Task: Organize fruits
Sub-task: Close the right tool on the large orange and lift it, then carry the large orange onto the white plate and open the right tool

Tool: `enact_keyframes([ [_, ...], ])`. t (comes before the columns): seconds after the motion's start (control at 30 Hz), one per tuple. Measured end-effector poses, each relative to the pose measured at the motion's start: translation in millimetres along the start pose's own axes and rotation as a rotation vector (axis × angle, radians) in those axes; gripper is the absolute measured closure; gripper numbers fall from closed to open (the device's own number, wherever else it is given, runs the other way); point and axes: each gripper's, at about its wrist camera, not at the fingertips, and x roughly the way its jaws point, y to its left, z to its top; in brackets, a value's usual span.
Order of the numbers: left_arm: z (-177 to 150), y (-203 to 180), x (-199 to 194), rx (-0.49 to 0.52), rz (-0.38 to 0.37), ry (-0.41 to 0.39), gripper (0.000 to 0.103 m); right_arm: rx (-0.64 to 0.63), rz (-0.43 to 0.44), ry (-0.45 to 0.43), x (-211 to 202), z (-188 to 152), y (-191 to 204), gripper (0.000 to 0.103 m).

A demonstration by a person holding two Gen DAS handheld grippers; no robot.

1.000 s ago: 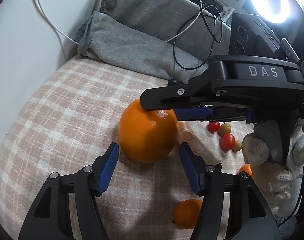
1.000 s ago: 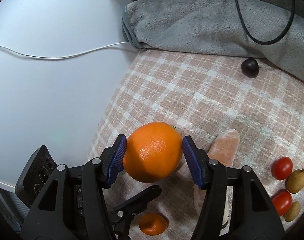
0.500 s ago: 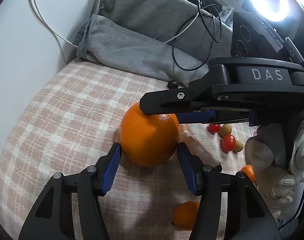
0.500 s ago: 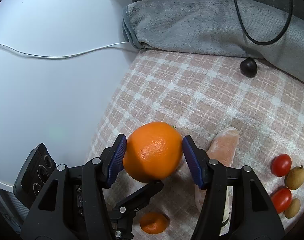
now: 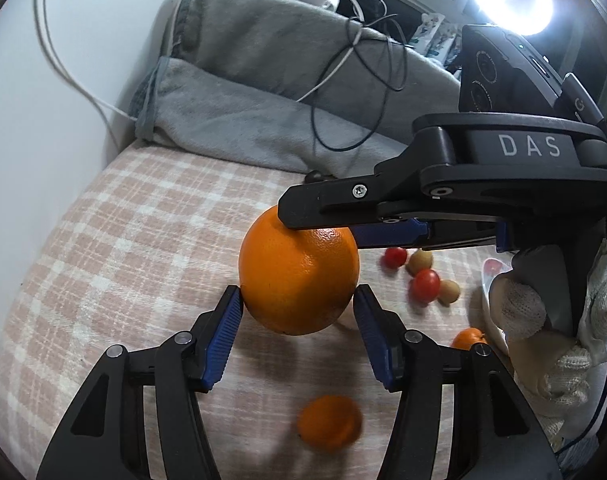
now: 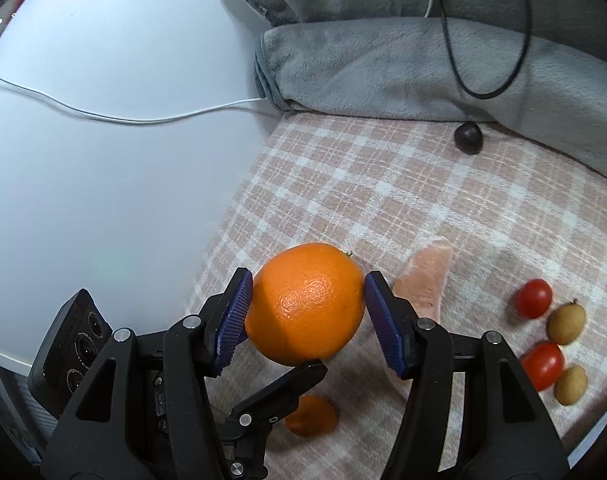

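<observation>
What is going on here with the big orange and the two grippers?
A person holds a gripper in each hand, and both are around one large orange, raised off the plaid blanket. The right gripper clamps it from both sides. The left gripper, whose jaws have just been closing, has both pads against it too. Below lie a small orange, two cherry tomatoes and two small tan fruits. A dark fruit sits by the grey blanket.
</observation>
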Motion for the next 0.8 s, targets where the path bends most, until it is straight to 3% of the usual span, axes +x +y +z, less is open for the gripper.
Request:
enact_keyframes([
  [0.43, -4, -54, -12, 0.079, -0.044, -0.018, 0.046, 0.03, -0.023, -0.087, -61, -25, -10, 0.041],
  [0.8, -19, -113, -14, 0.165, -0.109, -0.009, 0.046, 0.106, -0.05, -0.165, -121, -64, -48, 0.041],
])
